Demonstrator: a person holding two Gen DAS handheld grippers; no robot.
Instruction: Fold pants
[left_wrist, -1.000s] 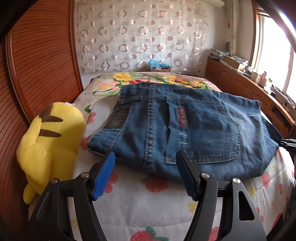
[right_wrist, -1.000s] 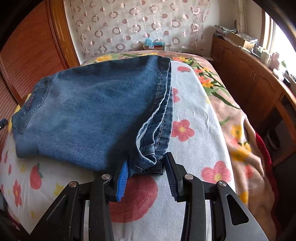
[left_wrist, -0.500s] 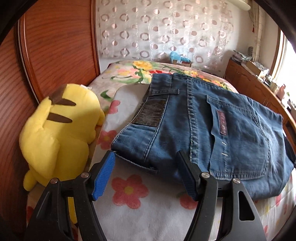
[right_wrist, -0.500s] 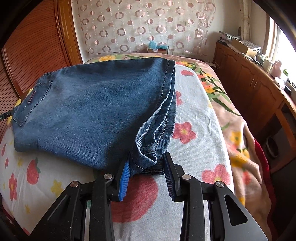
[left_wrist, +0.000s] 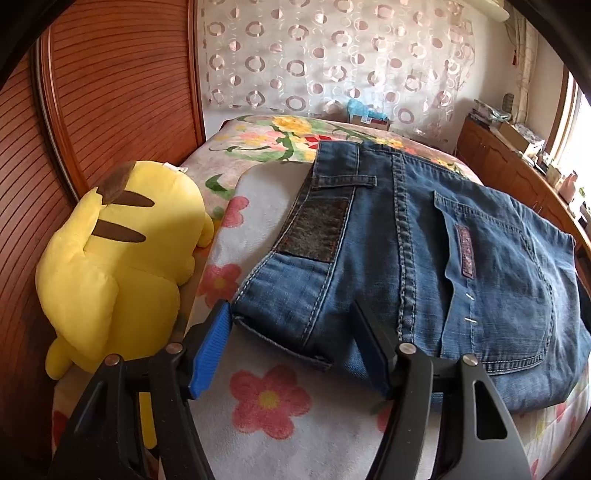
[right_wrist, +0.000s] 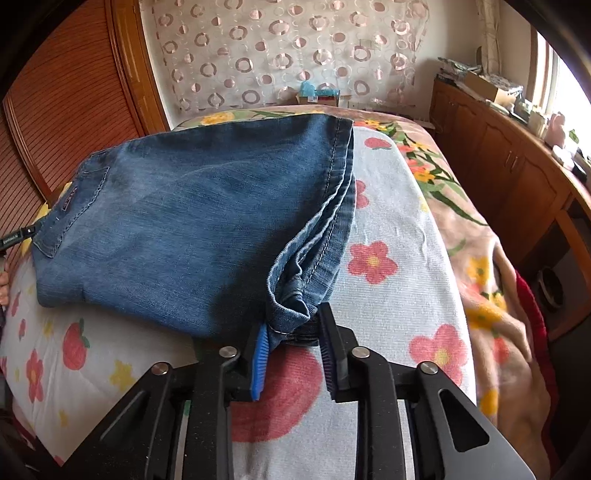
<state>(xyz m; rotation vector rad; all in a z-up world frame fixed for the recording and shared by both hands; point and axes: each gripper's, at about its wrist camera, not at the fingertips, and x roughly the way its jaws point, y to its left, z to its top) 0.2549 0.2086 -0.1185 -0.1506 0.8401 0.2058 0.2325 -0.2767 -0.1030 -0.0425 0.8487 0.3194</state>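
Blue denim pants (left_wrist: 424, 258) are seen laid flat on a bed (left_wrist: 273, 402), already doubled over, waistband end toward a yellow plush toy (left_wrist: 118, 266) and hem end well away from it. The cloth is judged heavy for a garment, soft yet thick: stacked hems and seams will resist bending, and loose layers may slide apart unless all are pinched together. Hold is best taken at the corners, where stitched edges give the pads something firm.

At the hem corner (right_wrist: 291, 314) farthest from the toy, the right hand-held gripper (right_wrist: 293, 341) is shown closing, the bunched hem between its pads; the left pad is touching the denim, but a full clamp cannot be confirmed.

At the waistband corner (left_wrist: 280, 325) just beside the toy, the left hand-held gripper (left_wrist: 291, 339) is held apart and narrowing, the corner between its fingers, not yet pressed. A patch (left_wrist: 314, 229) is visible on the waistband.
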